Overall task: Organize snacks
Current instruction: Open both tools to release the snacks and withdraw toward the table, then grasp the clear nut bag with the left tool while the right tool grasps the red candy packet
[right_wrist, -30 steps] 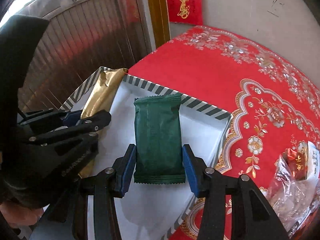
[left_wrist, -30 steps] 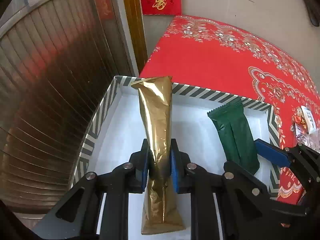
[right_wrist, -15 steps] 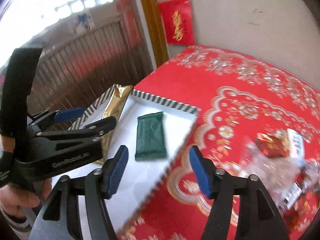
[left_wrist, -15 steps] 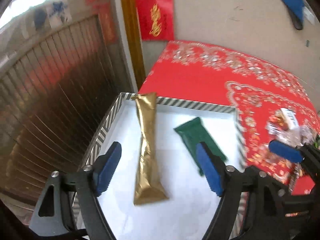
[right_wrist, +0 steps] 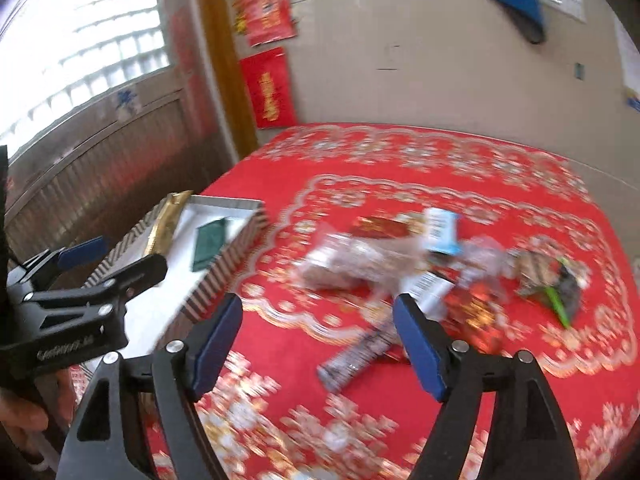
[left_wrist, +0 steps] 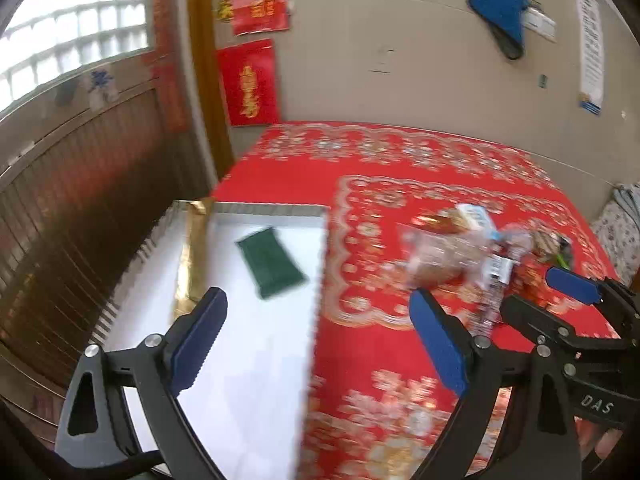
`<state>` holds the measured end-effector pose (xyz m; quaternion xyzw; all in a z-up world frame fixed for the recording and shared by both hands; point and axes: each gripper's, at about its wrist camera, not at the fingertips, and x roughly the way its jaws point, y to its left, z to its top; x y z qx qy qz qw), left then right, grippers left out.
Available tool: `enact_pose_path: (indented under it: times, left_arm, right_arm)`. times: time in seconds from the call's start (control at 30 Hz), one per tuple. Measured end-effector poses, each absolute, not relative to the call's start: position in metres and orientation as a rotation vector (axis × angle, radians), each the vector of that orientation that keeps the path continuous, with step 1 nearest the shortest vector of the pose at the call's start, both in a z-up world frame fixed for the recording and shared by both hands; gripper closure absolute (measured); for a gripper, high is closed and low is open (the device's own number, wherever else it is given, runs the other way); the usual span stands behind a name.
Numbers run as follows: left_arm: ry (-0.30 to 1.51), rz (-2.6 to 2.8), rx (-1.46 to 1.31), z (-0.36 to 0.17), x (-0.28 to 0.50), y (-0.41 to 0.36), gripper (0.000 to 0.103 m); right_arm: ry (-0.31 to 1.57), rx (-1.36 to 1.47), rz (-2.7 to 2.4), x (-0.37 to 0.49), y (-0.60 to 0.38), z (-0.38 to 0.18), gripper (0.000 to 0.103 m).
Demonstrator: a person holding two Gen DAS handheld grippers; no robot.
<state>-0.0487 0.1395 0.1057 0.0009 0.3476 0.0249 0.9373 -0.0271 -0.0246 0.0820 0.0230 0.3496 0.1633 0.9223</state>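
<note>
A white box with a striped rim (left_wrist: pixel 272 210) (right_wrist: pixel 224 276) sits at the table's left edge. Inside it lie a gold packet (left_wrist: pixel 192 256) (right_wrist: pixel 164 226) along the left wall and a green packet (left_wrist: pixel 272 266) (right_wrist: pixel 210 246). My left gripper (left_wrist: pixel 317 296) (right_wrist: pixel 116 258) hovers above the box's right wall, its jaws opening and nothing between them. My right gripper (right_wrist: pixel 318 300) (left_wrist: pixel 544 296) hangs over the red cloth just short of a blurred pile of snacks (right_wrist: pixel 360 260) (left_wrist: pixel 452 252). Its jaws are also opening, with nothing held.
The pile holds a clear bag, a blue-and-white packet (right_wrist: pixel 440 230), a long dark patterned bar (right_wrist: pixel 356 356) and a green-tipped item (right_wrist: pixel 556 300). A red patterned tablecloth (right_wrist: pixel 400 160) covers the table. A beige wall runs behind it and wood panelling stands to the left.
The left gripper let go of the gold packet and the right of the green one. Both opened wide, rose, pulled back from the box and swung right toward the snack pile.
</note>
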Motion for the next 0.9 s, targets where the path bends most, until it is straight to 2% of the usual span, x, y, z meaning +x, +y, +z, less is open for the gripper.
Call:
enact_pose_path:
  times: [0.3, 0.53, 0.9]
  left_arm:
    - [0.763, -0.027, -0.026, 0.09, -0.047, 0.091, 0.01]
    - [0.811, -0.043, -0.013, 0.084, -0.016, 0.068, 0.01]
    - [0.867, -0.256, 0.228, 0.07, 0.047, 0.036, 0.01]
  right_arm:
    - [0.756, 0.065, 0.224, -0.049, -0.098, 0.067, 0.024]
    - [0.777, 0.088, 0.167, -0.053, -0.137, 0.059, 0.024]
    - [0.8, 0.154, 0.187, -0.05, -0.158, 0.046, 0.024]
